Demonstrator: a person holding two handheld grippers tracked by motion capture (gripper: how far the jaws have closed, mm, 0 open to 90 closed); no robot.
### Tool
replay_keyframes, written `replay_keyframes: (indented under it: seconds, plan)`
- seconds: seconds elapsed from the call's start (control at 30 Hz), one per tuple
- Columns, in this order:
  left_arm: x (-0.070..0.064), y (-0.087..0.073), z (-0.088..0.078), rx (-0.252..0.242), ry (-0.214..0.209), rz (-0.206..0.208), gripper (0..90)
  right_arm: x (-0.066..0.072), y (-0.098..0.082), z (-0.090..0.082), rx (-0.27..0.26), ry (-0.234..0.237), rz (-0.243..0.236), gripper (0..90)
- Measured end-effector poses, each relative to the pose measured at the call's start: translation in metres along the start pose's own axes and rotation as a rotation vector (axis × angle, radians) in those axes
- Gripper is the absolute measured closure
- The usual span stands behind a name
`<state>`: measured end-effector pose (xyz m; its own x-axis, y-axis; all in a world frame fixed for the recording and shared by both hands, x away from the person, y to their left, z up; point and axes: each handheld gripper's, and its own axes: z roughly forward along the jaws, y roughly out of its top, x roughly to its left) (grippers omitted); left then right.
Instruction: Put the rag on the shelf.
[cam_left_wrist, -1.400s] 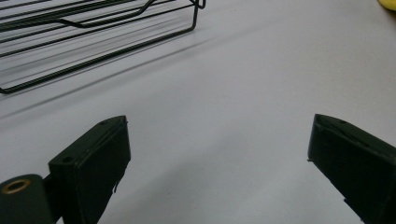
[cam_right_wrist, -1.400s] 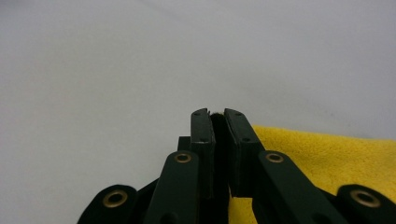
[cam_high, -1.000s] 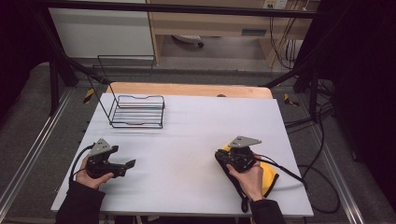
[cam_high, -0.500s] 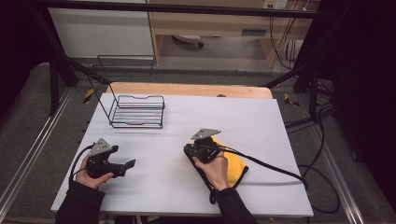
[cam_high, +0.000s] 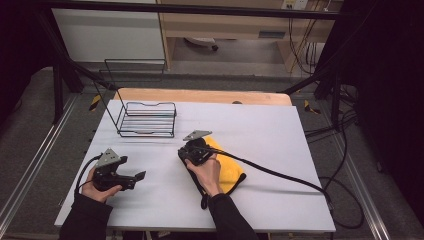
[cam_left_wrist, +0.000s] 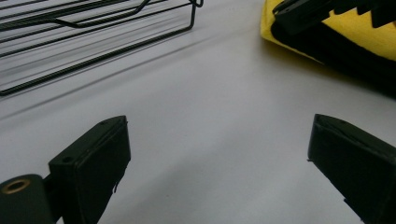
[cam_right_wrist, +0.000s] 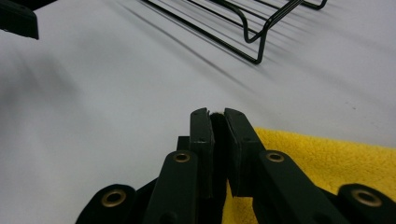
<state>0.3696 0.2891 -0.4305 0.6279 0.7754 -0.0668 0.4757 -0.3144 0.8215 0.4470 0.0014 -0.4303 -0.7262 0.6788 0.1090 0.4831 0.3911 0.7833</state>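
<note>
While pinched by right hand-held gripper (cam_right_wrist: 217, 122), fluffy yellow cloth (cam_high: 227, 167); left hand-held gripper (cam_left_wrist: 219, 154) apart

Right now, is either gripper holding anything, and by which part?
The right gripper is shut on the yellow cloth, pinching its dark-trimmed edge. The left gripper is open over the bare table, holding nothing.

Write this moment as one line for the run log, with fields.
left gripper: open, over bare table | right gripper: shut on yellow cloth | wire rack: empty, far left
</note>
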Motion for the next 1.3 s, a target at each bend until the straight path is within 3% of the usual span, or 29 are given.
replay_keyframes:
  seconds: [0.17, 0.33, 0.37, 0.4, 0.5, 0.53, 0.6, 0.73, 0.77, 0.83, 0.87, 1.03, 1.2, 1.3]
  plan:
    - [0.0, 0.0, 0.0, 0.003, 0.0, 0.004, 5.7, 0.002, -0.005, 0.013, 0.029, -0.008, -0.018, 81.0]
    - [-0.001, 0.0, 0.0, 0.004, -0.001, 0.007, 5.7, 0.002, -0.005, 0.013, -0.004, 0.031, -0.02, 69.7]
    - [-0.001, 0.0, 0.0, 0.005, -0.001, 0.006, 5.7, 0.006, -0.001, 0.005, -0.056, 0.04, -0.006, 58.8]
    - [-0.001, 0.0, 0.0, 0.006, -0.002, 0.005, 5.7, 0.007, 0.002, -0.001, -0.074, 0.042, -0.013, 54.7]
    - [-0.002, 0.0, 0.0, 0.004, -0.006, 0.0, 5.7, 0.006, 0.01, -0.02, -0.089, 0.001, -0.055, 40.6]
    - [-0.002, 0.0, 0.0, 0.004, -0.006, 0.0, 5.6, 0.006, 0.01, -0.02, -0.089, 0.001, -0.055, 40.6]
    - [-0.003, 0.0, 0.001, 0.006, -0.007, 0.002, 5.5, -0.004, 0.011, -0.041, -0.087, -0.02, -0.068, 32.3]
    - [-0.006, 0.001, 0.002, 0.01, -0.01, 0.009, 5.4, -0.02, 0.001, -0.06, -0.06, -0.035, -0.064, 28.1]
    - [-0.007, 0.001, 0.003, 0.009, -0.013, 0.007, 5.3, -0.032, -0.01, -0.072, -0.024, -0.045, -0.058, 27.7]
    - [-0.008, 0.001, 0.004, 0.015, -0.014, 0.011, 5.3, -0.038, -0.017, -0.077, -0.01, -0.052, -0.05, 27.3]
    - [-0.009, 0.001, 0.005, 0.015, -0.016, 0.006, 5.3, -0.05, -0.031, -0.087, 0.016, -0.065, -0.031, 28.6]
    - [-0.018, 0.004, 0.011, 0.026, -0.024, 0.007, 5.3, -0.079, -0.066, -0.109, 0.034, -0.088, 0.044, 36.3]
    - [-0.036, 0.012, 0.023, 0.026, -0.045, -0.015, 5.3, -0.092, -0.089, -0.12, 0.058, -0.087, 0.083, 41.4]
    - [-0.05, 0.018, 0.03, 0.031, -0.057, -0.029, 6.1, -0.095, -0.095, -0.124, 0.075, -0.085, 0.071, 43.7]
